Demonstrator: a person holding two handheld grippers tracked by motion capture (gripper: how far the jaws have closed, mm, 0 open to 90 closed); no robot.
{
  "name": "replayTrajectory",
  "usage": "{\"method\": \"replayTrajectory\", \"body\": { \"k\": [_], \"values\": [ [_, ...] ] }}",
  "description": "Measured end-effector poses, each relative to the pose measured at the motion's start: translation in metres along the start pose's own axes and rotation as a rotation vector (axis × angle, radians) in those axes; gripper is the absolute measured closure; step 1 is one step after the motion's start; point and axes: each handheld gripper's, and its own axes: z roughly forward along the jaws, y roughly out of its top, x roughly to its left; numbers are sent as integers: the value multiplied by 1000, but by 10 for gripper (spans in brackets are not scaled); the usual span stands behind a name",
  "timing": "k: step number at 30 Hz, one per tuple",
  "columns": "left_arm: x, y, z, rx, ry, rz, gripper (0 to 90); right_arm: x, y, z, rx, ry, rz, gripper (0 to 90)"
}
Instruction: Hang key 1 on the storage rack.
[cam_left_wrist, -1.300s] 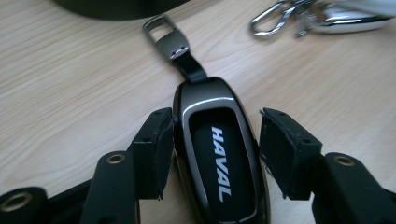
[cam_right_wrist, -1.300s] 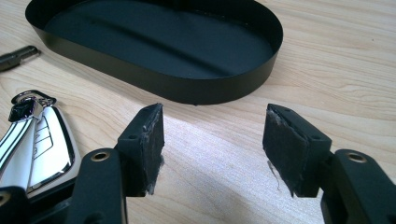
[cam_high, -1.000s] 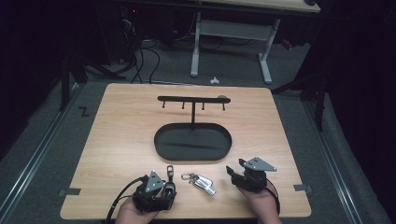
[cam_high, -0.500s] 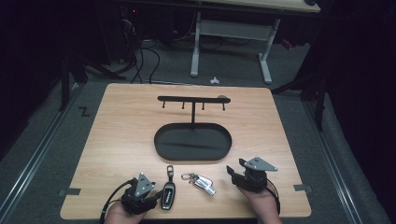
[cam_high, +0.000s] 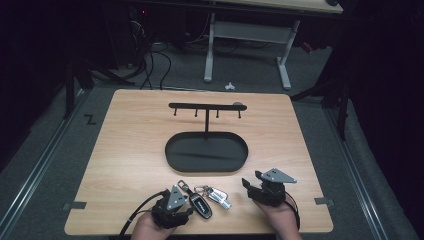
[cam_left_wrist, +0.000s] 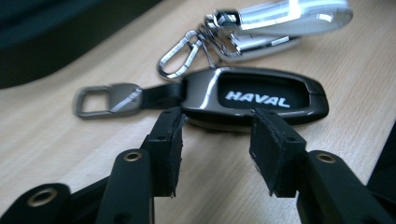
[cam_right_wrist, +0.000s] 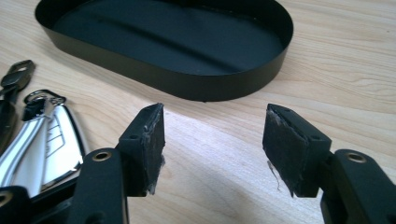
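Note:
A black Haval key fob (cam_left_wrist: 252, 95) with a leather strap and metal loop (cam_left_wrist: 105, 99) lies near the table's front edge (cam_high: 200, 204). My left gripper (cam_left_wrist: 215, 140) is open, its pads just short of the fob's near side, nothing between them; from above it sits left of the fob (cam_high: 184, 206). A silver key bunch (cam_left_wrist: 280, 18) lies just beyond the fob (cam_high: 216, 195). My right gripper (cam_right_wrist: 215, 135) is open over bare wood, right of the keys (cam_high: 251, 184). Ahead of it is a black oval tray (cam_right_wrist: 224, 88).
The tray (cam_high: 172, 160) sits mid-table, with a post rising from its far side to a hook bar (cam_high: 206, 106) carrying several small hooks. The silver keys (cam_right_wrist: 42, 135) lie left of the right gripper's jaws. Bare wood surrounds the tray.
My left gripper drew back to the left, then came right again up to the fob. The fob's body now lies a little farther right. The right gripper has stayed put.

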Motion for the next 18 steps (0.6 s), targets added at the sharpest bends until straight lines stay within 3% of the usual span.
{"method": "replayTrajectory", "body": {
  "k": [3,4,6,7,8,9,12,13,14,15,16,17,18],
  "values": [
    [34,8,-26,-89,83,-65,494,7,10,-2,7,23,-11,425],
    [34,8,-26,-89,83,-65,486,7,10,-2,7,23,-11,425],
    [59,9,-42,-158,157,-102,478,16,21,-2,17,40,-37,433],
    [72,6,-48,-171,220,-114,463,22,27,-1,25,54,-48,434],
    [79,3,-51,-170,255,-117,453,30,33,2,39,76,-64,444],
    [95,-12,-56,-168,306,-145,446,44,42,8,77,116,-106,450],
    [112,-31,-66,-157,308,-235,444,63,53,18,152,164,-147,450],
    [112,-31,-66,-157,308,-235,440,63,53,18,152,164,-147,450],
    [120,-37,-74,-185,316,-278,439,73,59,26,196,191,-165,451],
    [120,-37,-74,-185,316,-278,438,73,59,26,196,191,-165,451],
    [127,-40,-81,-218,345,-298,434,83,66,33,248,206,-185,454],
    [127,-40,-81,-218,345,-298,428,83,66,33,248,206,-185,454],
    [130,-41,-82,-229,362,-306,421,92,71,41,299,219,-210,468]
  ]
}}
